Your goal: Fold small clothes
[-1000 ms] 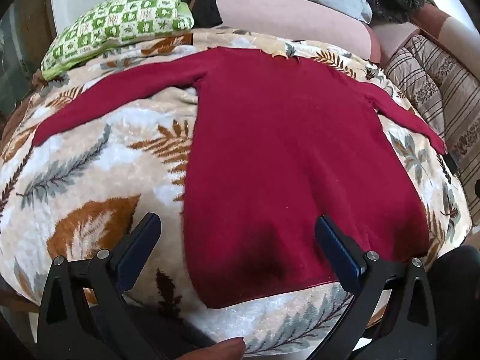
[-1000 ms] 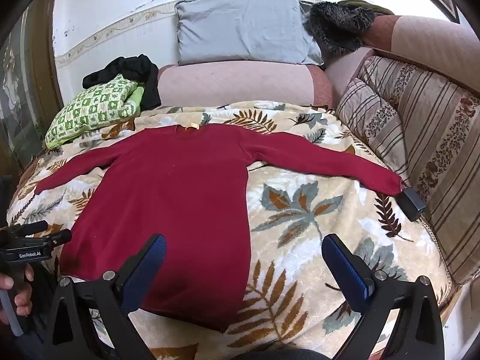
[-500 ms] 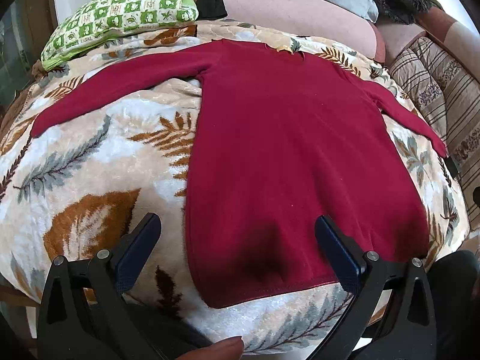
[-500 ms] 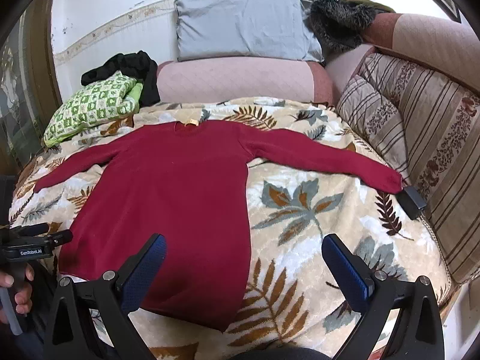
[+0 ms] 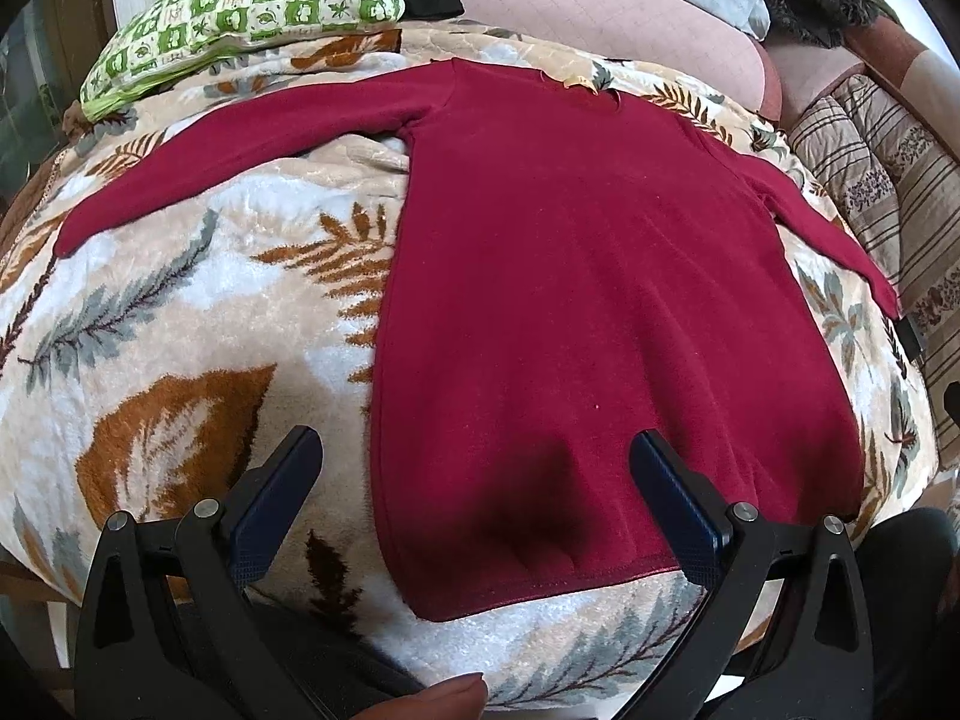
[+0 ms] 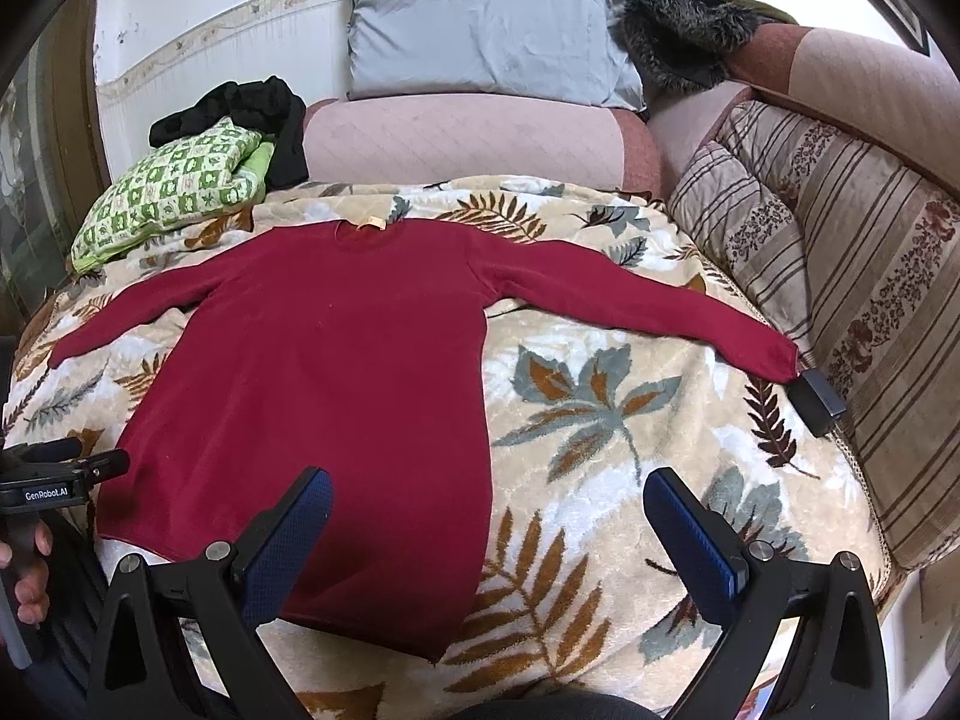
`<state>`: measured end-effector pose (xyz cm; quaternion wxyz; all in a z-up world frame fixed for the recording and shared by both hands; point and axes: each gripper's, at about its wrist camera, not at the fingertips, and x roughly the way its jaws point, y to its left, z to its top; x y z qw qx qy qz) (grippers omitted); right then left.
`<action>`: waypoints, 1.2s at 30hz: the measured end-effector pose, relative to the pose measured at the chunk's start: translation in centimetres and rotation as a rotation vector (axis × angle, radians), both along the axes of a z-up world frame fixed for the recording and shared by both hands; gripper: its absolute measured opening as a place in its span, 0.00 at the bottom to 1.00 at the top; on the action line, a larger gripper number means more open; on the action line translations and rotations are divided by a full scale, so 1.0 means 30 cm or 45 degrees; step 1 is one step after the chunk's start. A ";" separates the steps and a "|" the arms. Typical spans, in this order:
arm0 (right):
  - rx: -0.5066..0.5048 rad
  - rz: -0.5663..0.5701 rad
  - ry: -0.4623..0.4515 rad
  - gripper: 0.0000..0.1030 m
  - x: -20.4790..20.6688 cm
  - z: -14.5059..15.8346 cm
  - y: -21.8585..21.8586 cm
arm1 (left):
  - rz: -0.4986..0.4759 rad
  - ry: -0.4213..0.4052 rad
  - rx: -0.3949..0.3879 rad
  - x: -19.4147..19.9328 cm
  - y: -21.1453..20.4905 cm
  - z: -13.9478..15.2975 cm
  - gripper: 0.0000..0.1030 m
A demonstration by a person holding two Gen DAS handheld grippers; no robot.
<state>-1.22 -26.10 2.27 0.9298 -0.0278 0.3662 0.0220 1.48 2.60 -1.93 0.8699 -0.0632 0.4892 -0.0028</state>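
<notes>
A dark red long-sleeved sweater (image 5: 570,276) lies flat on a leaf-patterned blanket (image 5: 180,312), both sleeves spread out, neck at the far side. It also shows in the right wrist view (image 6: 324,396). My left gripper (image 5: 474,462) is open and empty, hovering above the sweater's near hem at its left corner. My right gripper (image 6: 486,504) is open and empty, above the hem's right side and the blanket (image 6: 600,420). The left gripper also shows at the left edge of the right wrist view (image 6: 60,468).
A green checked pillow (image 6: 174,192) and black clothes (image 6: 252,108) lie at the far left. A grey pillow (image 6: 486,30) and pink bolster (image 6: 462,138) are at the back. Striped cushions (image 6: 840,276) line the right. A small black object (image 6: 816,402) lies by the right cuff.
The left gripper has moved forward and lower over the sweater's hem. The right gripper has shifted slightly forward. Both stay open.
</notes>
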 end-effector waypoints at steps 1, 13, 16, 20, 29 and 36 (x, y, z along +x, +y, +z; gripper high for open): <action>0.006 -0.003 0.006 1.00 0.003 0.000 -0.003 | 0.004 0.001 -0.004 0.001 0.002 -0.001 1.00; 0.107 0.032 -0.060 1.00 0.166 0.020 0.027 | 0.004 -0.068 -0.065 0.100 0.022 0.056 1.00; 0.084 0.046 -0.107 1.00 0.228 0.021 0.050 | -0.013 -0.128 0.055 0.154 0.024 0.111 1.00; -0.015 0.089 -0.239 1.00 0.277 0.052 0.068 | 0.003 -0.267 0.256 0.220 0.048 0.166 1.00; -0.056 0.110 -0.277 1.00 0.289 0.046 0.059 | 0.097 -0.166 0.156 0.273 0.103 0.057 1.00; -0.098 0.060 -0.254 0.99 0.322 0.012 0.066 | 0.070 -0.164 0.213 0.274 0.062 0.034 1.00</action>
